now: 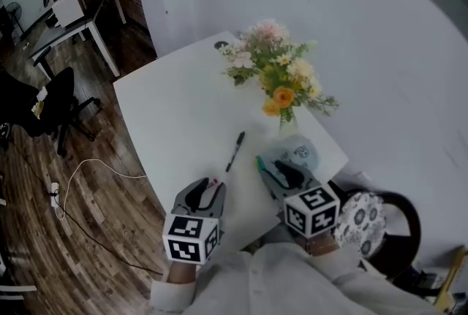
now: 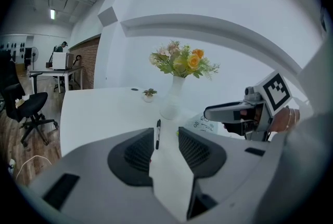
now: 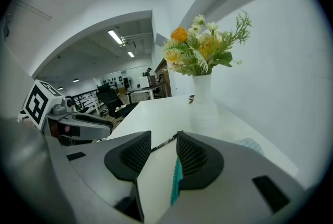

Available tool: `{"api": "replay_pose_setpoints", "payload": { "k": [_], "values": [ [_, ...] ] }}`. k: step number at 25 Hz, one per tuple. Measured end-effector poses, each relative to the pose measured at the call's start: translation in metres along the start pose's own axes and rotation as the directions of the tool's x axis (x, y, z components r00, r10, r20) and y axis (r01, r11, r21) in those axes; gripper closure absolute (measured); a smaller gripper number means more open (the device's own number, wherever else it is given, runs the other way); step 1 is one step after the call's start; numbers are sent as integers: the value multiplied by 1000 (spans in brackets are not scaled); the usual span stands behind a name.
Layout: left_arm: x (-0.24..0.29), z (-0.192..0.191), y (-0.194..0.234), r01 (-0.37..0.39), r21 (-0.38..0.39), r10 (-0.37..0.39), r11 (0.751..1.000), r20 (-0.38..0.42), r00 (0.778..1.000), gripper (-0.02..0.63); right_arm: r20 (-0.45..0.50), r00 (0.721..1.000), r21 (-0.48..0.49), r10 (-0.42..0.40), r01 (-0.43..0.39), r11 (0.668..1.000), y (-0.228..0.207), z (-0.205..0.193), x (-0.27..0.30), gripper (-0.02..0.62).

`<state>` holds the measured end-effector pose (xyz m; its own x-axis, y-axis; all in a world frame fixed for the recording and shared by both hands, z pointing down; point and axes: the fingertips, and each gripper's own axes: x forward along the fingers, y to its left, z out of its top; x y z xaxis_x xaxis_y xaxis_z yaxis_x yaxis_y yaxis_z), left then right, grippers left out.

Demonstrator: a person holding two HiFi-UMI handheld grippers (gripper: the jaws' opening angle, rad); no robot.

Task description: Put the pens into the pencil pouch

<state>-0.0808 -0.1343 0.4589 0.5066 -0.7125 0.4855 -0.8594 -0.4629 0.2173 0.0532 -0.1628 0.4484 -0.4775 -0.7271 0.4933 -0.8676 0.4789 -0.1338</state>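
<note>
**Both tongs released, a teal pen at the right pair, a black pen loose on the counter**

Nearest in the head view are the person's white sleeves (image 1: 292,273), low in the frame at the near edge of the white counter (image 1: 175,109). Just beyond them the left tongs (image 1: 209,185) hang over that edge. Their jaws stand apart, with only bare counter between them in the left gripper view.

The right tongs (image 1: 269,166) are likewise spread. A teal pen (image 3: 176,184) runs along the inner face of one jaw, and whether it touches that jaw cannot be told. The other jaw is clear of it, so it is not gripped.

Ahead of both pairs a black pen (image 1: 235,151) lies flat on the counter by itself, pointing away from the person. To its right, right beside the right tongs, sits the pale blue pencil pouch (image 1: 301,153) with dark print on it.

Past the pouch stands a white vase (image 3: 204,98) holding yellow, orange and pink flowers (image 1: 278,65). A small potted plant (image 2: 149,93) sits at the counter's far end. A black office chair (image 1: 58,98) stands on the wooden floor to the left.
</note>
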Motion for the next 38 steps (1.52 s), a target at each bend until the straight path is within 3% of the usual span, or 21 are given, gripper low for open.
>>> {"api": "replay_pose_setpoints", "payload": {
  "k": [21, 36, 38],
  "values": [
    [29, -21, 9, -24, -43, 20, 999, -88, 996, 477, -235, 972, -1, 29, -30, 1000, -22, -69, 33, 451],
    [37, -32, 12, -15, -46, 9, 999, -136, 991, 477, -320, 947, -100, -1, -33, 994, -20, -90, 40, 453],
    [38, -35, 10, -11, -44, 4, 999, -151, 989, 477, -325, 945, -99, -13, -21, 995, -23, -92, 41, 479]
  ]
}}
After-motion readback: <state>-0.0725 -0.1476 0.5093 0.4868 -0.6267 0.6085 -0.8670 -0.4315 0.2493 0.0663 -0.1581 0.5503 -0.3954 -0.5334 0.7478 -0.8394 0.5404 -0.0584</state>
